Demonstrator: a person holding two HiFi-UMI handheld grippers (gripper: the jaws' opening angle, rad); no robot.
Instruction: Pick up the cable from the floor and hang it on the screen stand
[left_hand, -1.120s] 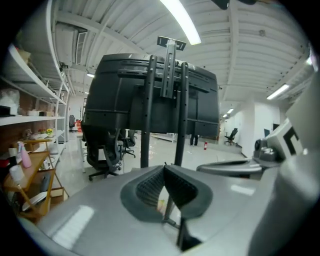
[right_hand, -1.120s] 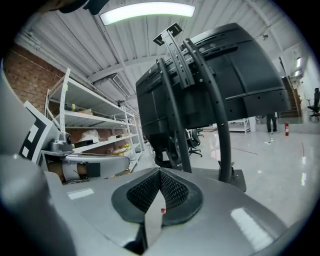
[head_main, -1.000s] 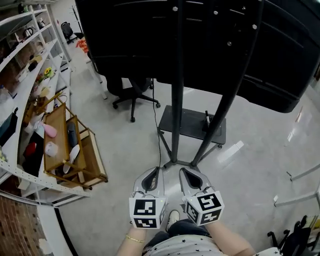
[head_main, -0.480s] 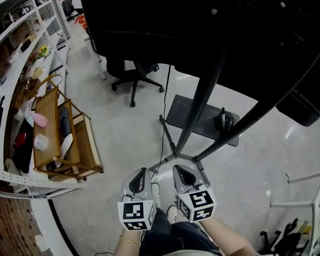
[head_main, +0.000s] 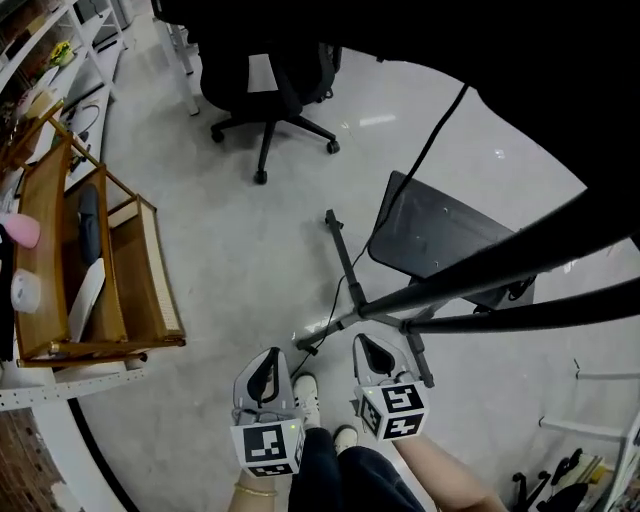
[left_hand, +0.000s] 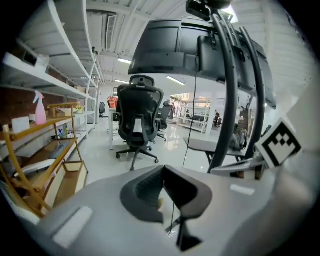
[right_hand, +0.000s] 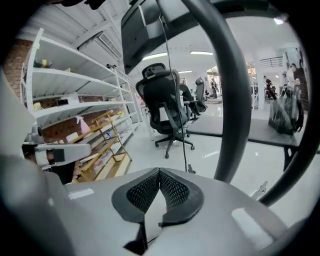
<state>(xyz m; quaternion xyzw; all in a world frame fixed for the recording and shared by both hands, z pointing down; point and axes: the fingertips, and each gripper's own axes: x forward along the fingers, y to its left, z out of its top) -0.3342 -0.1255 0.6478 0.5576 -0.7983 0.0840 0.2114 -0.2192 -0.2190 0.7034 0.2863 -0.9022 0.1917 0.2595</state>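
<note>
Clenched, empty jaws on left gripper (head_main: 268, 353) and right gripper (head_main: 369, 341); stand legs (head_main: 343, 262) ahead.

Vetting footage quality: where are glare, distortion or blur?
Head view: small glare patches on the floor, screen a black mass. Left gripper view: fisheye bends the shelves. Right gripper view: the near stand pole bows, slightly soft.

Wooden cart (head_main: 163, 270) at left. Office chair (head_main: 265, 90) far centre. Screen stand base (head_main: 440, 240) right of centre. Cable (head_main: 432, 145) drops between chair and base.
</note>
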